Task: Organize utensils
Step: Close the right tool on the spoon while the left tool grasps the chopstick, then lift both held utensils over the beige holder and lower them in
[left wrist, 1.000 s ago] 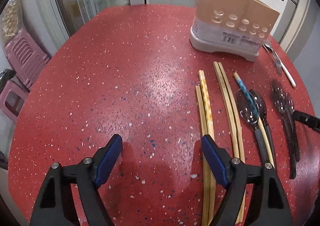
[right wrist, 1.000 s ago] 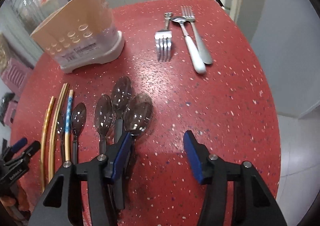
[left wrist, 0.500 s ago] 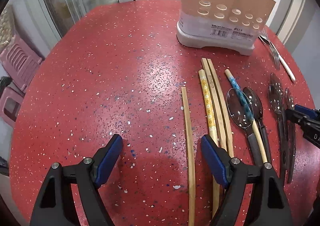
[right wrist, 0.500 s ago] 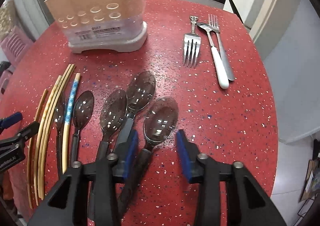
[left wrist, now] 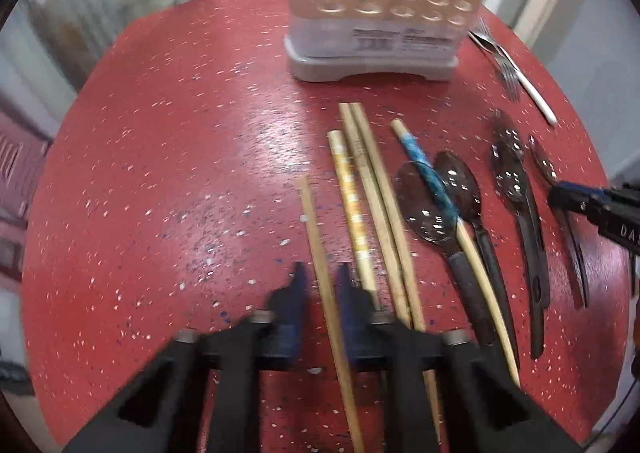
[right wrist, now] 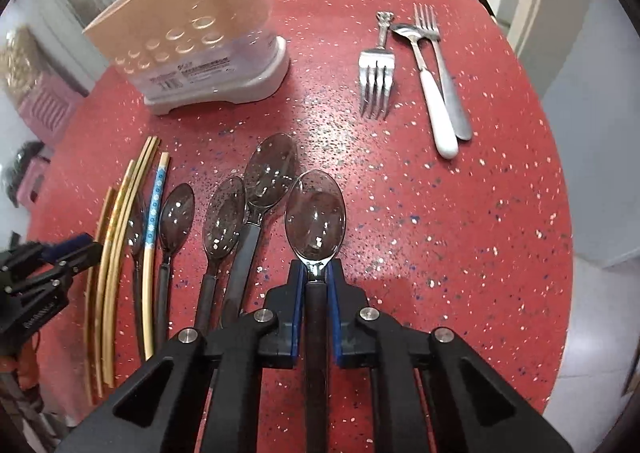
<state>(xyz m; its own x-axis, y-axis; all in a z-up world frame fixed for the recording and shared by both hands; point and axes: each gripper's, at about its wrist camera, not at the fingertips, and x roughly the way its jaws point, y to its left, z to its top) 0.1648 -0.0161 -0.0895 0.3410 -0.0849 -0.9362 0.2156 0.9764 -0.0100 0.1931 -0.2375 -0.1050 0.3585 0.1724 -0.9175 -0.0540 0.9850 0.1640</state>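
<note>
My right gripper (right wrist: 316,281) is shut on the dark handle of a smoky clear plastic spoon (right wrist: 315,213), bowl pointing away. My left gripper (left wrist: 322,281) has its blue pads closed around a plain bamboo chopstick (left wrist: 316,229) lying on the red table. Several more chopsticks (left wrist: 372,189) lie to its right, one with a blue pattern (left wrist: 424,165). More dark spoons (right wrist: 224,213) lie left of the held spoon. The beige utensil holder (right wrist: 200,45) stands at the back; it also shows in the left wrist view (left wrist: 380,13).
Two metal forks (right wrist: 374,69) and a white-handled spoon (right wrist: 434,109) lie at the back right of the red speckled table (right wrist: 460,233). The table edge drops off to the right. Pink stools (right wrist: 44,109) stand beyond the left edge.
Both grippers have closed. The right one closed on the spoon handle. The left one moved right and closed around the single chopstick.
</note>
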